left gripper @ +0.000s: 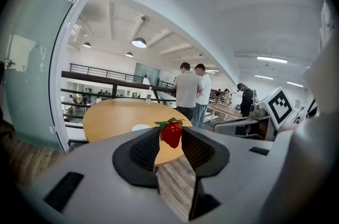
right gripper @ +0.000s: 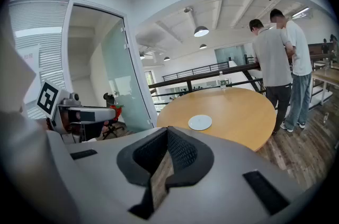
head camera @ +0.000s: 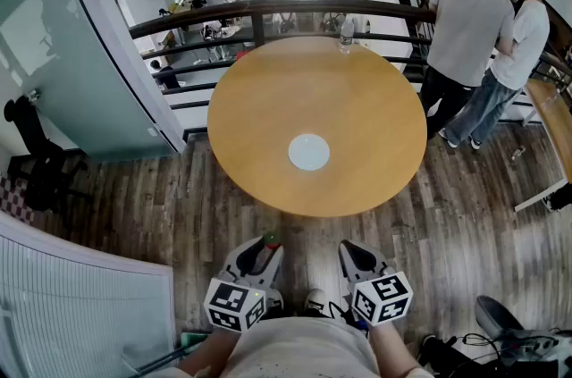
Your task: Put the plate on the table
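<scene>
Head view first: where is the plate [head camera: 308, 152]?

— Flat on the round wooden surface [head camera: 259, 99], a pale disc lying toward the edge nearest the person with the tools.

And the left hand-held gripper [head camera: 265, 244]?

— Low in the head view, over the plank floor [head camera: 447, 224]. It is short of the surface's edge and well apart from the plate. The left gripper view shows its jaws pinched on a strawberry [left gripper: 171, 134], red with green leaves on top, held right at the tips.

What about the right hand-held gripper [head camera: 350, 251]?

— Just beside the left one, also over the floor. In the right gripper view its jaws meet at the tips, closed on themselves, and the plate shows beyond them on the surface.

Anything else around?

— A clear bottle [head camera: 347, 32] stands upright at the far rim of the surface, close to the dark railing [head camera: 268, 10]. Off to the right, a person in a grey shirt [head camera: 466, 19] and another in white [head camera: 523, 28] stand side by side at that railing, backs to the surface.
</scene>
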`<action>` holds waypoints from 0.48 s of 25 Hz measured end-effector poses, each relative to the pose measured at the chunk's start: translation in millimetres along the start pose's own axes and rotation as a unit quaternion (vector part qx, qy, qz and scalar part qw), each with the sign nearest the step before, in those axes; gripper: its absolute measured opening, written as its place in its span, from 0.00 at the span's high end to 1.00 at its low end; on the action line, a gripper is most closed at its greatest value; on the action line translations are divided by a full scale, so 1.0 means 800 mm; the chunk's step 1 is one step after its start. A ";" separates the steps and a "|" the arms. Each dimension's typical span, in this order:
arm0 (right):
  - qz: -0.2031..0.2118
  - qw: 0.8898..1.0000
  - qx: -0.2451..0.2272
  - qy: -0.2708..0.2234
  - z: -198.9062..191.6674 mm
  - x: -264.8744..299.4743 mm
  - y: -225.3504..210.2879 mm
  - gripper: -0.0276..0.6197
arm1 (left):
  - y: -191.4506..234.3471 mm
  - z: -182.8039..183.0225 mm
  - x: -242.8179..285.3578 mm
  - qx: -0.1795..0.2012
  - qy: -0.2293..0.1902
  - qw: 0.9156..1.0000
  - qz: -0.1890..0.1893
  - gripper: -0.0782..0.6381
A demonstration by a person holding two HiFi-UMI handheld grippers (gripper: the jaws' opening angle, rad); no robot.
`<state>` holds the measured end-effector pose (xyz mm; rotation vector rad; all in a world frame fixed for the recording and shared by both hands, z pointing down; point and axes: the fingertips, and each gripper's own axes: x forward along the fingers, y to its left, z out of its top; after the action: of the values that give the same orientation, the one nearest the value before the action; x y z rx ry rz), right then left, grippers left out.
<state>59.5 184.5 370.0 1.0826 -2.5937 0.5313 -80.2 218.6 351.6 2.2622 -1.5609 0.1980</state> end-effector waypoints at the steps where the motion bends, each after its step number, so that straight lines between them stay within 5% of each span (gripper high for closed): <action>1: 0.000 1.000 0.000 -0.001 0.000 0.000 0.000 0.92 | 0.000 -0.001 0.000 0.000 0.001 1.000 -0.001 0.69; 12: -0.002 1.000 0.000 0.005 -0.008 -0.003 0.003 0.92 | -0.004 -0.004 -0.002 0.002 0.003 1.000 -0.010 0.69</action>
<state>59.7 190.3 374.5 1.0829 -2.5824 0.5348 -77.7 221.9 353.1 2.2776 -1.5348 0.2024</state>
